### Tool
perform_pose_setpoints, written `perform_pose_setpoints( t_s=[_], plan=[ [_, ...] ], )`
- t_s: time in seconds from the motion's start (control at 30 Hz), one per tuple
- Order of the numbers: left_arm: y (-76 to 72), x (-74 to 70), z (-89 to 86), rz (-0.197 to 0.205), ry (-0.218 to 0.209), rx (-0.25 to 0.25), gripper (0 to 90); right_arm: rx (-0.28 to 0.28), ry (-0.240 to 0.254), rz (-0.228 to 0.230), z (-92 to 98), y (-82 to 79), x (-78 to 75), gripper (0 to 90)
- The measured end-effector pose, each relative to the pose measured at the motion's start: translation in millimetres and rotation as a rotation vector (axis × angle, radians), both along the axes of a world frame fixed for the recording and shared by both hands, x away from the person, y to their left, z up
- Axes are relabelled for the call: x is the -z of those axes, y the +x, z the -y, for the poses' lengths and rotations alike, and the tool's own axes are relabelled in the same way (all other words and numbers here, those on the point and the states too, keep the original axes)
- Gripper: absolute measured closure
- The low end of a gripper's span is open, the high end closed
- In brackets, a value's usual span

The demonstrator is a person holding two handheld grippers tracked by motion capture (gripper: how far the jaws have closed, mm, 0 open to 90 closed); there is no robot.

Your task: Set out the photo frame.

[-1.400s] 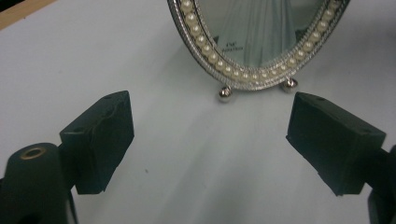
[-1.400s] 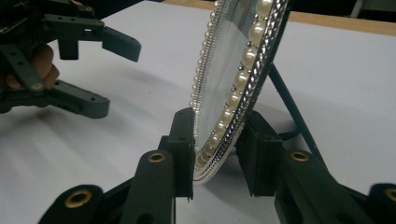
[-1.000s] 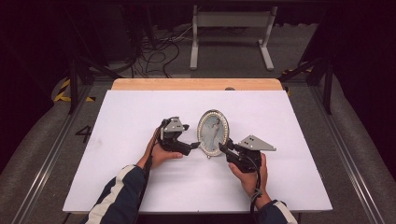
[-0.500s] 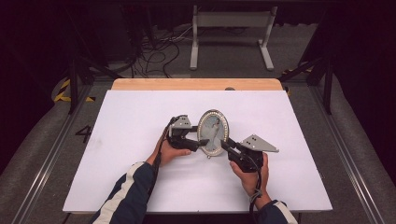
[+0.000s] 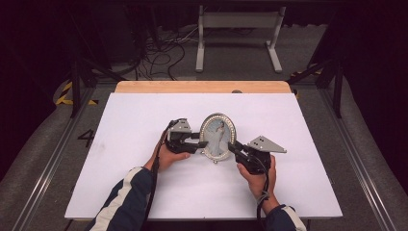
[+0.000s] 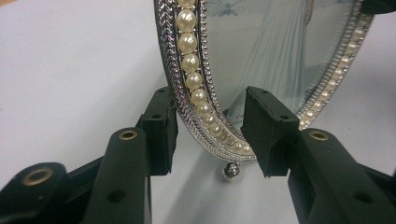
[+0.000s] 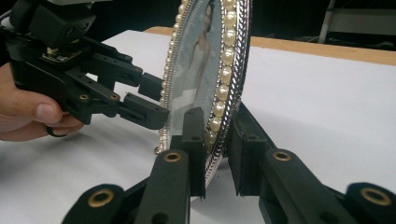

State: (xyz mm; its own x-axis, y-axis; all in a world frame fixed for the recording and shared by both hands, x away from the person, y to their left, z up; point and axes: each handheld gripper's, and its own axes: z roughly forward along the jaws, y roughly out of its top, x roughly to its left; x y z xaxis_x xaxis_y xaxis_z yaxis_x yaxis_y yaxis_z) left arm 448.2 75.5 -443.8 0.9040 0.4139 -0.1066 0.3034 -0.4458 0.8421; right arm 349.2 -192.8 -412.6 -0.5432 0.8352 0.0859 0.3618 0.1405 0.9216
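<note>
On the white surface, seen from the high view, an oval pearl-rimmed picture frame stands upright between the left gripper and right gripper; a second ago the left one sat further off, wider. Along the left gripper view, its fingers have just been closing around the rim, one pad not yet touching. Across the right gripper view, fingers clench the rim's edge; an uneven squeeze could twist or topple the frame.
</note>
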Motion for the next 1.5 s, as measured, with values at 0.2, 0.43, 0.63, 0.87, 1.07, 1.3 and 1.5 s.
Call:
perform_pose_setpoints(
  t_s=[0.2,0.43,0.63,0.87,1.07,1.3,1.5],
  plan=[
    [-3.6,-0.3,-2.5,0.015,0.036,-0.010,54.9,-0.002,0.009,-0.003,-1.9,2.5,-0.4,78.4],
    [-3.2,-2.3,-1.5,0.029,0.022,-0.059,44.3,0.001,-0.001,0.005,-3.1,2.7,-0.6,77.6],
    [-0.6,-7.6,-4.7,0.039,-0.049,-0.086,40.9,0.007,-0.005,0.025,-1.5,-2.6,-1.2,77.2],
    [-0.3,-12.6,-4.5,0.065,-0.086,-0.058,52.3,0.024,0.008,0.050,1.7,-8.7,-3.5,79.5],
    [-4.1,-14.0,-2.4,0.075,-0.049,-0.079,58.2,0.034,-0.008,0.045,0.0,-7.9,-3.1,82.2],
    [-5.2,-15.3,-5.7,0.068,-0.033,-0.077,60.8,0.031,-0.009,0.040,1.5,-3.5,-3.4,81.9],
    [-8.1,-15.9,-8.3,0.067,-0.030,-0.073,62.3,0.040,-0.015,0.028,2.4,0.2,-3.4,81.4]
  ],
)
